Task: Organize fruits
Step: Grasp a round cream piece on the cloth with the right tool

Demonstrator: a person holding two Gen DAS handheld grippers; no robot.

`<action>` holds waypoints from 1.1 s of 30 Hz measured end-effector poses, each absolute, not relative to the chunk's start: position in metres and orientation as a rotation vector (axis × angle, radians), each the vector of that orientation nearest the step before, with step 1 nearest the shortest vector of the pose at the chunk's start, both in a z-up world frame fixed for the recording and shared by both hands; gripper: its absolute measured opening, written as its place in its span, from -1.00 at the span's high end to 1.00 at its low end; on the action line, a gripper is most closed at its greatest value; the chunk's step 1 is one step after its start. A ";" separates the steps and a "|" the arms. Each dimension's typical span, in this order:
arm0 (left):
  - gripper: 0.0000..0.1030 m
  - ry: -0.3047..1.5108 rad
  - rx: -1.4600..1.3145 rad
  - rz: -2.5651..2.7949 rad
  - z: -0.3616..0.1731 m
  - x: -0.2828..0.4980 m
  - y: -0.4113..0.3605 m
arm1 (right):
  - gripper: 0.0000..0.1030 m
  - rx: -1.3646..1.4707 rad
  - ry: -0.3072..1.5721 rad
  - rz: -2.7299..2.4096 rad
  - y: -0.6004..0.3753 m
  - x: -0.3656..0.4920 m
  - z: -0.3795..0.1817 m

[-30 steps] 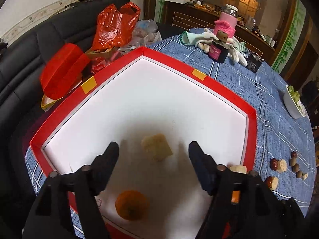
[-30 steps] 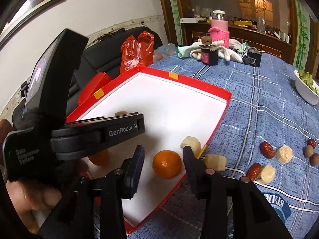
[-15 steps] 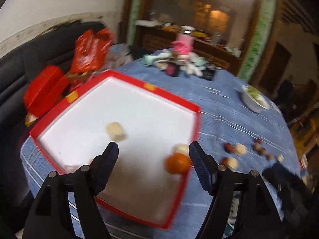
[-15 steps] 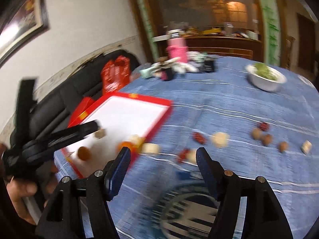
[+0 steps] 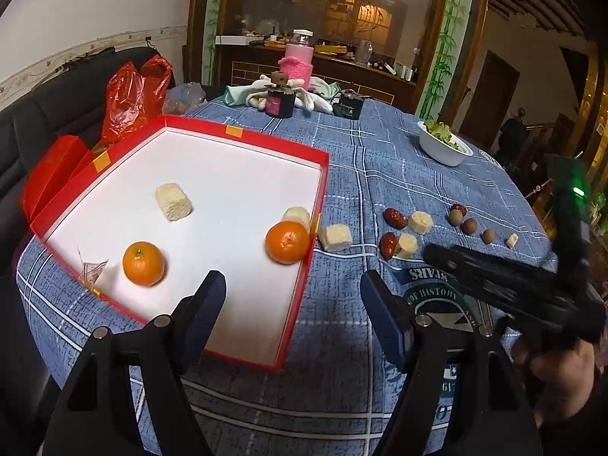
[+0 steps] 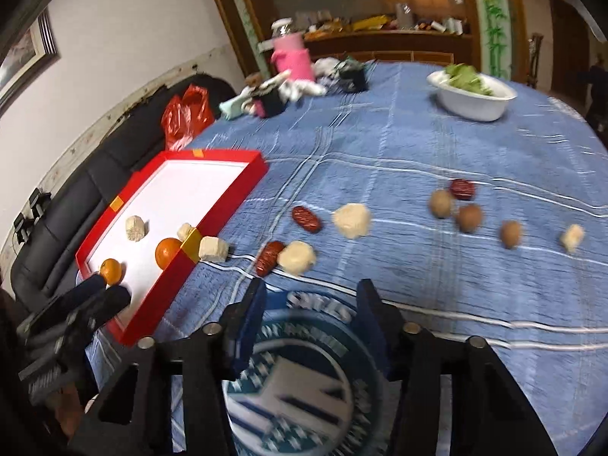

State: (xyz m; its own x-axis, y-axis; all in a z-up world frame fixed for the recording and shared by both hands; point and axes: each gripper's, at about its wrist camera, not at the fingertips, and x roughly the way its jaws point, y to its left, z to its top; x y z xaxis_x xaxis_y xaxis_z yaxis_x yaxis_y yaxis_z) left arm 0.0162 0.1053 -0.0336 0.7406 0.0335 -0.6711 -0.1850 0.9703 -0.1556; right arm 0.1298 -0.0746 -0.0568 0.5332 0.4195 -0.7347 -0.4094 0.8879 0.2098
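Note:
A red-rimmed white tray (image 5: 243, 140) (image 6: 224, 197) holds two oranges (image 5: 143, 263) (image 5: 287, 242) and two pale cakes (image 5: 173, 201). Another pale cake (image 5: 335, 237) lies just outside its rim. On the blue cloth lie red dates (image 6: 306, 219), pale cakes (image 6: 351, 220) and brown round fruits (image 6: 470, 218). My left gripper (image 5: 292, 296) is open and empty above the tray's near corner. My right gripper (image 6: 309, 300) is open and empty, over the cloth short of the dates.
A white bowl of greens (image 5: 442, 144) (image 6: 473, 98) stands at the far right. A pink jar (image 5: 298, 59), a dark pot (image 5: 280, 100) and cloths sit at the back. A red bag (image 5: 131, 95) lies on the black sofa at left.
Both grippers have pulled back and up from the tray, empty. The right one has swung right over the cloth toward the dates. An orange lies in the tray where it was.

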 end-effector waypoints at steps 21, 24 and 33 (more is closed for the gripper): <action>-0.42 0.770 -0.215 0.055 -0.043 0.032 0.088 | 0.33 -0.079 0.954 0.532 -0.041 0.162 -0.076; -0.42 0.771 -0.199 0.056 -0.043 0.033 0.082 | 0.44 -0.075 0.946 0.552 -0.041 0.161 -0.076; -0.42 0.769 -0.166 0.028 -0.035 0.048 0.064 | 0.46 0.025 0.907 0.570 -0.072 0.157 -0.065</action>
State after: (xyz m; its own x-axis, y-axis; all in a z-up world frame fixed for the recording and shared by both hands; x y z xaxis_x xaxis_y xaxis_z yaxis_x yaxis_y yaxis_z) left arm 0.0476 0.0643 -0.0352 0.7188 -0.0350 -0.6943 -0.0861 0.9866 -0.1389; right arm 0.1568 -0.0723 -0.0647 0.4790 0.4776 -0.7365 -0.4569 0.8521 0.2554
